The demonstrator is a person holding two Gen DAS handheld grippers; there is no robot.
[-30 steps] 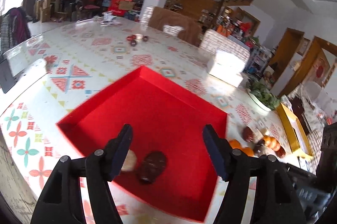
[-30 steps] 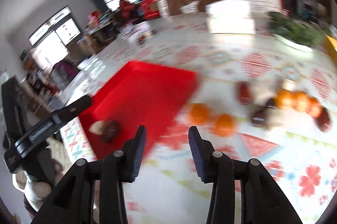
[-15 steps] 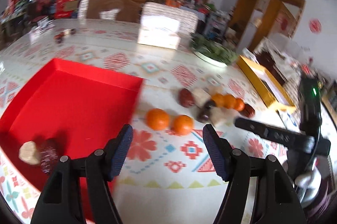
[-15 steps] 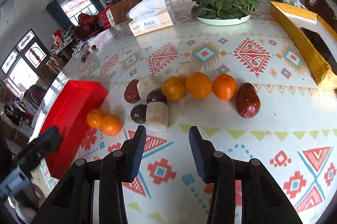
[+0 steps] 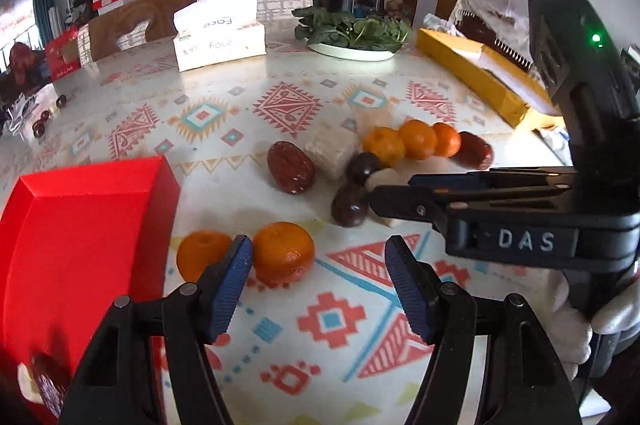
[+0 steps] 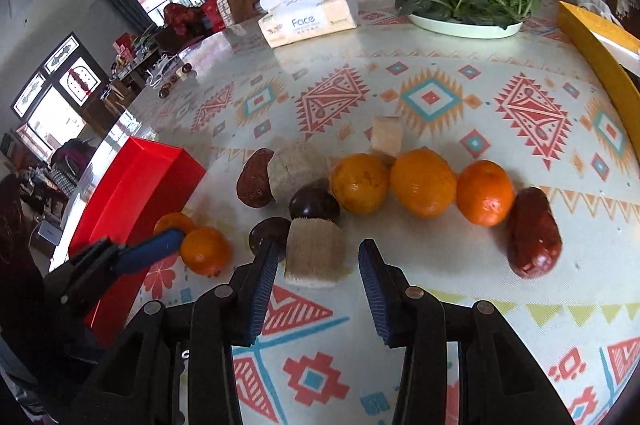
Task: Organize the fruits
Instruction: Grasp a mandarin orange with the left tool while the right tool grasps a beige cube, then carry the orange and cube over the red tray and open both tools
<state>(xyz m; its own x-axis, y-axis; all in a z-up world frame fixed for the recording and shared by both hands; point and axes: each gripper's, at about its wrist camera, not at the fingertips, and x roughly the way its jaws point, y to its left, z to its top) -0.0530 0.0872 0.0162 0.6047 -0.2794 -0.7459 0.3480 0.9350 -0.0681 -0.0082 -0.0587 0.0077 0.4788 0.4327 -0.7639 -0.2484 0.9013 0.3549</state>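
A: Now that the left hand-held gripper [image 5: 318,267] has swung away from the red tray [image 5: 80,245], where a dark fruit [image 5: 48,381] and a pale piece [image 5: 24,377] lie in the near corner, what is it facing?

B: Two oranges [image 5: 284,257] just beside the tray wall. A second ago it looked down into the tray; now its jaws stand spread and empty, with the left finger [image 5: 230,281] in front of the gap between the pair. I judge that drop-off done and the next pick begun.

A: And the right hand-held gripper [image 6: 316,277]?

B: Also spread, holding nothing. It has closed in on the main cluster, and a pale block [image 6: 316,253] lies just ahead of its fingertips, a dark round fruit [image 6: 270,233] touching the block's left side.

A: How much remains?

B: Most of it, by my reading. Three more oranges [image 6: 422,183] in a row, two reddish-brown fruits [image 6: 534,239], another dark one and more pale pieces rest on the surface [image 6: 440,93].

A: Room to move?

B: Tight on the left. The pair sits close to the tray wall, and the two tools work near each other. Beyond the cluster the surface is open up to the tissue box [image 6: 306,17] and greens plate [image 6: 464,25], and a yellow box [image 6: 600,65] bounds the right side
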